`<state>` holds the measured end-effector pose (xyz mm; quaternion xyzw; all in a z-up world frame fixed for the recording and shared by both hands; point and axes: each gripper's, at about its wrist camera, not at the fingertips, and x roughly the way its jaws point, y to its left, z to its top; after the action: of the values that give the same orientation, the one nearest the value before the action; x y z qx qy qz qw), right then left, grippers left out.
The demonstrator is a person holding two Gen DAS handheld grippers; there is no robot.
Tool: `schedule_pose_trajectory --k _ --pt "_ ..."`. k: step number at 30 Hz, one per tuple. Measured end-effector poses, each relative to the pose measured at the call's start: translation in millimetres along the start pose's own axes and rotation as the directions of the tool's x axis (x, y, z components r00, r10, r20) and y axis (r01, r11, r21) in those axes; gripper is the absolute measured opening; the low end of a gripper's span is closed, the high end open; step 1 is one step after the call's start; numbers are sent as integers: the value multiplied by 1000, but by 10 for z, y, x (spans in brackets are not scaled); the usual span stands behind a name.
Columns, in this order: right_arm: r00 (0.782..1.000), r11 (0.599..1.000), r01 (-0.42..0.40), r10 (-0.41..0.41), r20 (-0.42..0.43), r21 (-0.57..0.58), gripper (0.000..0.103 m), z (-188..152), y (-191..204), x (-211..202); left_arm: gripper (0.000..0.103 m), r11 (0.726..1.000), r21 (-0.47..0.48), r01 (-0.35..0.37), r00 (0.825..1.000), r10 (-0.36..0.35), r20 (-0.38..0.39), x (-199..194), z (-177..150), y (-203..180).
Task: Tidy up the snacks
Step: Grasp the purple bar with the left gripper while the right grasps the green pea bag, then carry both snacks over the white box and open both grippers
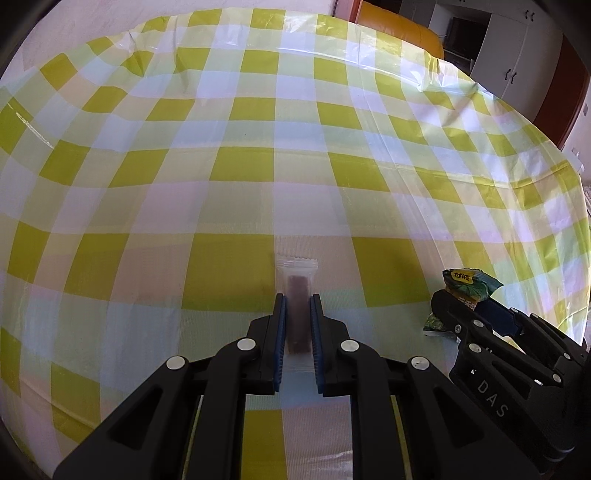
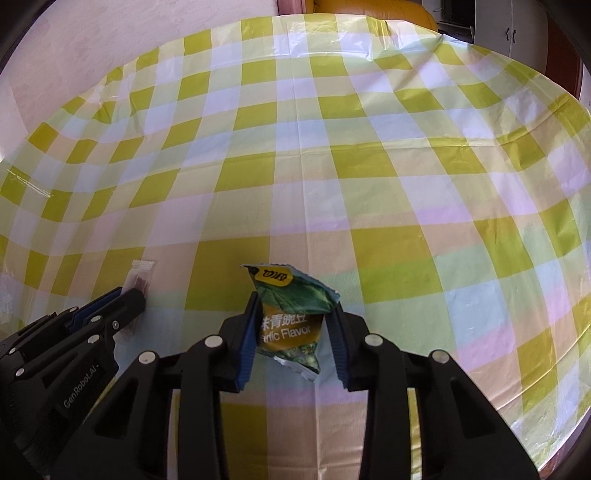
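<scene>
A slim brown snack bar in a clear wrapper (image 1: 297, 273) lies lengthwise between the blue pads of my left gripper (image 1: 298, 297), which is shut on it just above the checked tablecloth (image 1: 295, 147). To its right, my right gripper (image 1: 467, 304) holds a green pea packet (image 1: 472, 282). In the right wrist view the green packet (image 2: 291, 317), printed "Flavor", is pinched between both pads of the right gripper (image 2: 295, 302) and bulges upward. The left gripper (image 2: 129, 295) with the clear-wrapped bar (image 2: 140, 275) shows at the lower left.
The yellow-green and white checked plastic cloth (image 2: 332, 166) covers the whole table, creased near its far and right edges. Beyond the far edge stand an orange seat (image 1: 399, 29) and white cabinets (image 1: 509, 48). A pale wall (image 2: 110, 44) borders the left.
</scene>
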<state>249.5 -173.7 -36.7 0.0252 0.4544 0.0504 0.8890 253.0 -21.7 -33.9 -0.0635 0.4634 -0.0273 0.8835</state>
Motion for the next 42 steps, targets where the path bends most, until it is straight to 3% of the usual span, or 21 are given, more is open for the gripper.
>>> schedule_pose_trajectory --k 12,28,37,42 --pt "999 1000 22 -22 -30 -19 31 -253 -51 -251 14 999 28 18 1000 -19 15 -327 -258 -108" --pt "1000 1000 16 -16 17 4 31 -572 -266 -845 14 997 71 34 999 -36 38 -787 -573 -312" --pt "999 999 40 -41 37 23 31 -831 -503 -1221 14 988 138 71 996 -78 43 -1078 -809 -633" --pt "997 997 64 -66 49 33 31 -952 -678 -1406 14 977 171 126 991 -132 23 -1213 -953 -853"
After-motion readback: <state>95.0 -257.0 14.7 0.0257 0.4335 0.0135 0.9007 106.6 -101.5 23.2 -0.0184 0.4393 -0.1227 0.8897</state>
